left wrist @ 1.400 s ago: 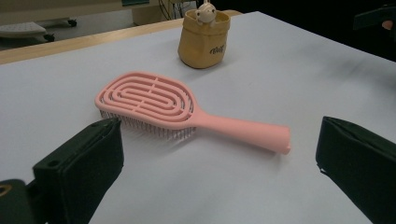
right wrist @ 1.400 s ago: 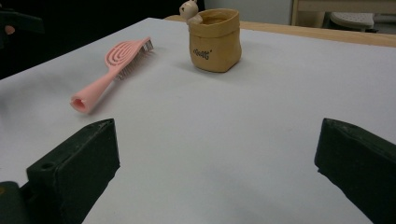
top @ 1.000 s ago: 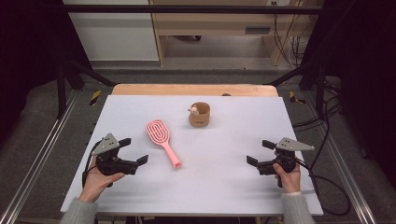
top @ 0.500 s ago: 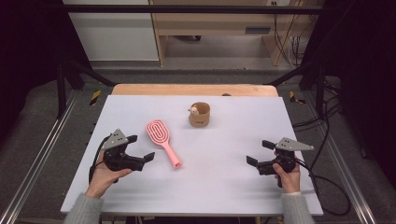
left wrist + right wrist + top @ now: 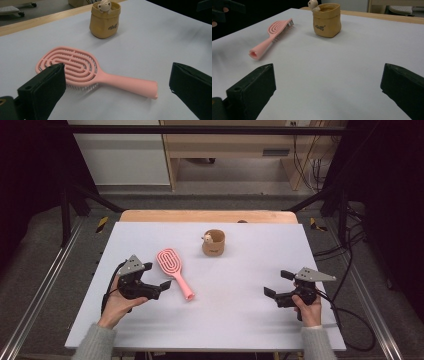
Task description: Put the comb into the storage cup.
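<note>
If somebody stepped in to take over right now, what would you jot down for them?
Left gripper: open, close beside the pink hairbrush, not touching it; its fingers frame the brush in the left gripper view.
Right gripper: open, holding nothing, low over the bare table at the right.
Brush lies flat, bristles down, handle toward the person. The tan pouch with a small toy at its rim stands upright behind it.
Done: nothing picked up yet.
Left: probably close on the brush handle and lift it; the pouch looks a likely place for it.
</note>
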`<state>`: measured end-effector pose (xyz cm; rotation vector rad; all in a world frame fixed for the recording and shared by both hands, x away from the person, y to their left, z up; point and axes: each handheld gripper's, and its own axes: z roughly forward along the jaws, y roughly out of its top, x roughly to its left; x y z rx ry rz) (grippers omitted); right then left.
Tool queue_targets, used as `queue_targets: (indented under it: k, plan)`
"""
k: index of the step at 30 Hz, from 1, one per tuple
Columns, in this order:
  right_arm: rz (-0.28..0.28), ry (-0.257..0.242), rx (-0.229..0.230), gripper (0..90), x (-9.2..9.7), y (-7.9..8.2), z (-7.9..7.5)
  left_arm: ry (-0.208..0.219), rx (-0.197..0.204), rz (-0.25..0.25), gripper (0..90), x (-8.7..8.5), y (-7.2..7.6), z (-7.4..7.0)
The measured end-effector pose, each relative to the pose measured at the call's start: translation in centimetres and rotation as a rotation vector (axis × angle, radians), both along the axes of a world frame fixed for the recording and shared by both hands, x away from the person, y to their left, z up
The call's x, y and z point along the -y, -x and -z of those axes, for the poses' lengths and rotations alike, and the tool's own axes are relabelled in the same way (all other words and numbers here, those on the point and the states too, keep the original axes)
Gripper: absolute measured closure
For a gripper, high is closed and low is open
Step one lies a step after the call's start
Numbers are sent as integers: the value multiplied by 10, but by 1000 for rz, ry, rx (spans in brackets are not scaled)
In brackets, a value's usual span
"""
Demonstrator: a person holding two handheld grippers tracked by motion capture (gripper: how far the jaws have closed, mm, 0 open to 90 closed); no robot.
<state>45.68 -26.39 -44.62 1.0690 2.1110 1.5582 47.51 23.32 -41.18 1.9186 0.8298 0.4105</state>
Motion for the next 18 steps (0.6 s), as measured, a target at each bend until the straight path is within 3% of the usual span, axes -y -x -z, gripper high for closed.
queue_targets:
  k: [18]
  plan:
    - [0, 0, -1, 3, 0, 0, 0, -41, -26, -12, 37, 17, -11, 1]
